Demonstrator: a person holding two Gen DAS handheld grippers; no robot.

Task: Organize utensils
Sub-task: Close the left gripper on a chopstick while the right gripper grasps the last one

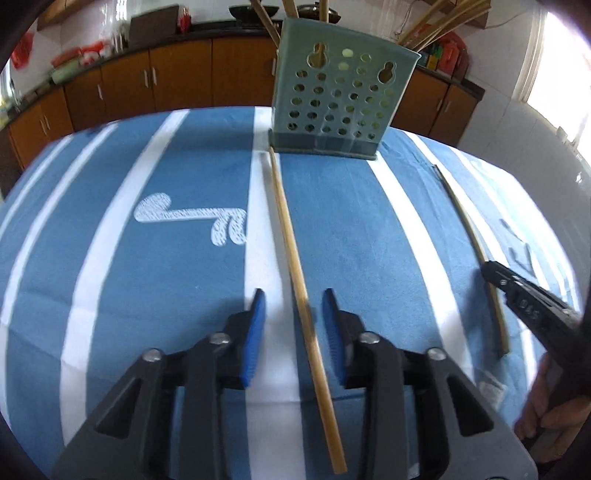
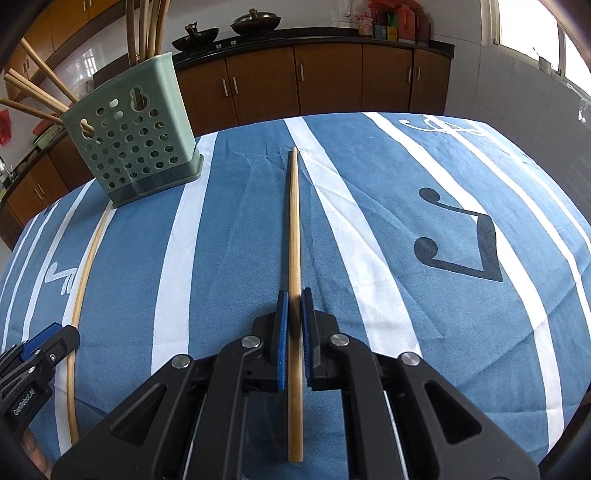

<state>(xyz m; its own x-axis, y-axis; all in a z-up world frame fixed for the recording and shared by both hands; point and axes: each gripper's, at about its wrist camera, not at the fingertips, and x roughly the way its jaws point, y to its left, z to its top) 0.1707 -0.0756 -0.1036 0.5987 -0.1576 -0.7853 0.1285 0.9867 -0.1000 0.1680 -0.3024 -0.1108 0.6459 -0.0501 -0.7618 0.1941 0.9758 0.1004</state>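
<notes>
A green perforated utensil holder [image 1: 341, 105] stands on the blue striped tablecloth [image 1: 184, 177] with several chopsticks in it; it also shows in the right wrist view [image 2: 135, 140]. My left gripper [image 1: 293, 306] is open, its blue pads on either side of a wooden chopstick [image 1: 295, 266] lying on the cloth. My right gripper [image 2: 294, 299] is shut on a second chopstick [image 2: 294, 221], which points away from me. That chopstick [image 1: 476, 243] and the right gripper [image 1: 524, 295] show at the right of the left wrist view. The left gripper [image 2: 40, 350] shows at the lower left of the right wrist view.
Brown kitchen cabinets [image 2: 295, 81] with a dark counter run behind the table. Woks [image 2: 255, 20] and jars sit on the counter. A bright window [image 1: 565, 70] is at the right. The cloth carries music-note prints [image 2: 461, 236].
</notes>
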